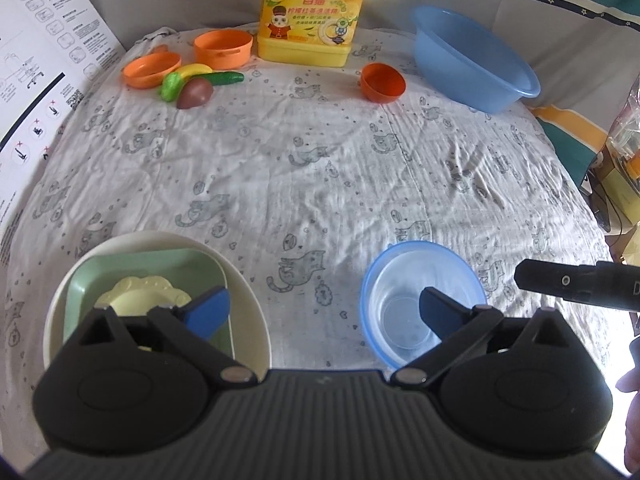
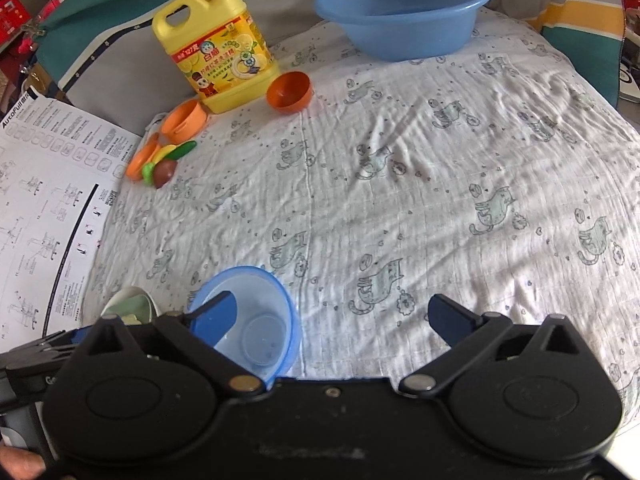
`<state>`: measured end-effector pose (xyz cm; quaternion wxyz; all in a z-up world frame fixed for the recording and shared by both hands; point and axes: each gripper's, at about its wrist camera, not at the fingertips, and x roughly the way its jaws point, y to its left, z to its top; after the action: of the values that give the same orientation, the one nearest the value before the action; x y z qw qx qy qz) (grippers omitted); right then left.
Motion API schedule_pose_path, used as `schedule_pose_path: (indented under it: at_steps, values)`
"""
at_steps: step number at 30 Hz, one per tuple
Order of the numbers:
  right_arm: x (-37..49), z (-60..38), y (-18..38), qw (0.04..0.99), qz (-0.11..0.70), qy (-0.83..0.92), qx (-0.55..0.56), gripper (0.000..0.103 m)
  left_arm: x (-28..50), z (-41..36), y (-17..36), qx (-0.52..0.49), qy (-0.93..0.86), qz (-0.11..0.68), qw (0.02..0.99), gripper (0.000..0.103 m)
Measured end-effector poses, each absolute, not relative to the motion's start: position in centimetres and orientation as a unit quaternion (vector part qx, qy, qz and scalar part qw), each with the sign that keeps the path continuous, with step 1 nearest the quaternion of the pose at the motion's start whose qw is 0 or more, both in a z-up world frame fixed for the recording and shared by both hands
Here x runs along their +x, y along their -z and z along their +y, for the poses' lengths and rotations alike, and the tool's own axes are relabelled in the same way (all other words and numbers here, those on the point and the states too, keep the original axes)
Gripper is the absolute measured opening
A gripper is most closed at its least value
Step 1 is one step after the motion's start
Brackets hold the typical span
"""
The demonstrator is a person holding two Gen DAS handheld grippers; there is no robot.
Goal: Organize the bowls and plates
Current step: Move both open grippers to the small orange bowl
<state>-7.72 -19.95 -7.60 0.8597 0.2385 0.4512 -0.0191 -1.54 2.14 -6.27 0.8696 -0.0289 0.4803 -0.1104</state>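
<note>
Near edge of a cat-printed white cloth (image 1: 320, 168), two stacks side by side. On the left: a cream round bowl (image 1: 248, 296) holding a pale green square plate (image 1: 120, 276), itself topped by a small pale yellow scalloped plate (image 1: 136, 296); nested, roughly centred, all upright. Just to the right, apart from it: a clear bowl with a blue rim (image 1: 376, 280), upright, seemingly a second clear bowl nested inside, though hard to tell for sure. Left gripper (image 1: 326, 308) spread wide, nothing clamped; one blue pad (image 1: 208, 308) in front of the cream bowl's inner wall, the other (image 1: 436, 308) in front of the clear bowl, whether touching either cannot be told. Right gripper (image 2: 336, 312) likewise released and wide, gripping nothing; left pad (image 2: 216, 312) in front of the clear bowl's (image 2: 280, 292) interior, contact unclear, right pad (image 2: 448, 316) over bare cloth. Farther back: a small orange bowl (image 1: 384, 82) tipped on its side, a large blue basin (image 1: 472, 60) at the far right, a yellow detergent jug (image 1: 312, 12) upright at the back, with an orange toy pot (image 1: 222, 48), an orange toy pan (image 1: 150, 70) and toy vegetables (image 1: 196, 84) clustered to its left. Printed instruction sheet (image 1: 36, 60) along the left edge.
</note>
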Motion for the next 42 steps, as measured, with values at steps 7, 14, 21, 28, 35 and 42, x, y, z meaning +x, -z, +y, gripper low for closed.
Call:
schedule_pose_path:
  at_steps: [7, 14, 21, 28, 35, 42]
  values:
    - [-6.9, -19.6, 8.2, 0.852, 0.466, 0.012, 0.238, 0.103, -1.2, 2.4, 6.9, -0.03, 0.108, 0.485, 0.867, 0.103]
    - [-5.9, -19.6, 8.4, 0.85, 0.472, 0.011, 0.232, 0.103, -0.3, 2.8, 7.2, -0.031, 0.103, 0.486, 0.867, 0.103]
    - [-3.8, -20.1, 8.0, 0.855, 0.466, 0.01, 0.225, 0.103, 1.6, 2.6, 6.6, -0.014, 0.102, 0.479, 0.872, 0.103]
    - [-0.6, -21.0, 7.2, 0.866, 0.455, 0.017, 0.208, 0.103, 4.9, 2.1, 6.0, 0.002, 0.103, 0.475, 0.874, 0.103]
    - [3.9, -22.8, 6.5, 0.866, 0.446, 0.027, 0.224, 0.103, 9.5, 0.4, 5.5, 0.027, 0.108, 0.467, 0.877, 0.103]
    - [9.4, -24.8, 6.1, 0.865, 0.427, 0.033, 0.26, 0.103, 15.5, -1.8, 5.7, 0.04, 0.101, 0.46, 0.881, 0.103]
